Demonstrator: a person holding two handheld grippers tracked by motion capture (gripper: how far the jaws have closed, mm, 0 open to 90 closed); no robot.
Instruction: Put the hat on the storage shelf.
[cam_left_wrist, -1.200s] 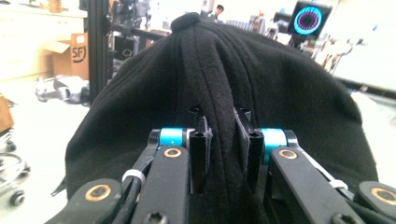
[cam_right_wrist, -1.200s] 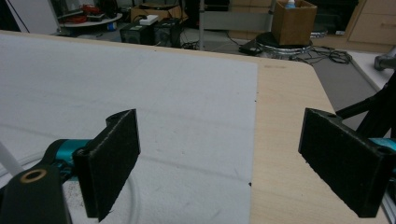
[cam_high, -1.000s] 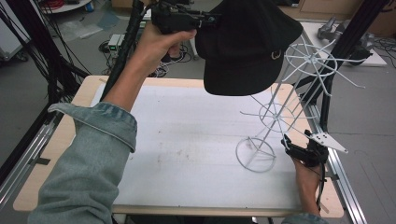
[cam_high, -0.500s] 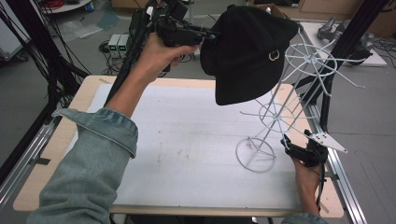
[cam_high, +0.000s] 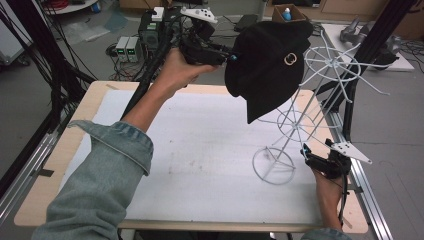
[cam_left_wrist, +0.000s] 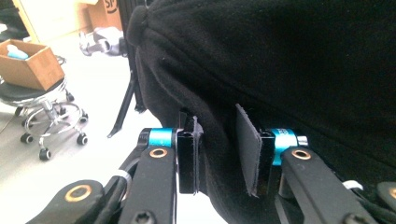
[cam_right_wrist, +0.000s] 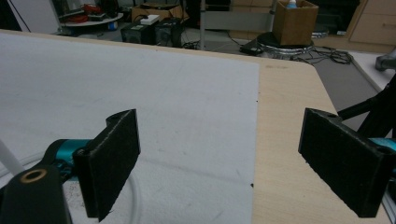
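A black hat (cam_high: 265, 65) with a gold ring buckle hangs over the top of a white wire stand (cam_high: 330, 61), which leans to the right above the table's right half. My left gripper (cam_high: 231, 56) is raised at the hat's left edge. In the left gripper view the hat's fabric (cam_left_wrist: 289, 70) fills the gap between the pads of the left gripper (cam_left_wrist: 218, 140), whose jaws have just been opening. My right gripper (cam_high: 312, 157) lies low beside the stand's round base (cam_high: 256, 162). In its own view the right gripper (cam_right_wrist: 219, 140) stands wide open with nothing between its pads.
A white mat (cam_high: 200, 150) covers the wooden table (cam_high: 100, 90). A black frame post (cam_high: 350, 100) rises just behind the stand at the right edge. Cables and boxes of electronics (cam_high: 127, 47) sit on the floor beyond. A cardboard box (cam_high: 290, 12) stands farther back.
My left hand has carried the hat to the right and down onto the top of the wire stand. The right gripper has stayed by the base.
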